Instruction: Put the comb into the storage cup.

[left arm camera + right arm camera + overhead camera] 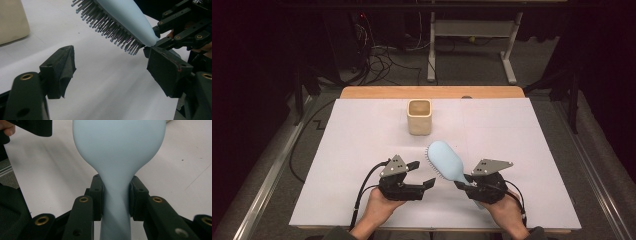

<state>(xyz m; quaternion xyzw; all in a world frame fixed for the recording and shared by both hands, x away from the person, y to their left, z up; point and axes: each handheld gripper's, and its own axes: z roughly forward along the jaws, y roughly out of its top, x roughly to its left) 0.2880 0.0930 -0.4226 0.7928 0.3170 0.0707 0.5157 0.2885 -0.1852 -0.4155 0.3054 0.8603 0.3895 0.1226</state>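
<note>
Risk, largest first. The right gripper has its jaws clamped on the narrow neck of a pale blue hairbrush, with the whole broad head cantilevered out in front. The grip sits on a smooth, tapering section; in my judgement the brush could pivot or slide in the pads if it is swung quickly or knocked, since most of the weight hangs beyond the hold.

Second risk: the left gripper stands open, nothing between its jaws, just beside the brush head. From the left gripper view its far pad sits very near the bristles and the other gripper's linkage. A careless approach could strike the bristles or foul the two tools together and twist the brush out of the hold.

Third: the beige cup stands upright, well apart, toward the far side of the white table. If the brush is bound for it, the mouth looks narrow against the wide head; entering head-first would likely jam or tip the cup.

Condition of the brush: held clear of the table between the two grippers, head angled toward the cup, bristle face turned down and to the left. Oval paddle head, smooth matte back, dark pins with pale ball tips, no visible damage. The handle end is hidden by the right hand.
</note>
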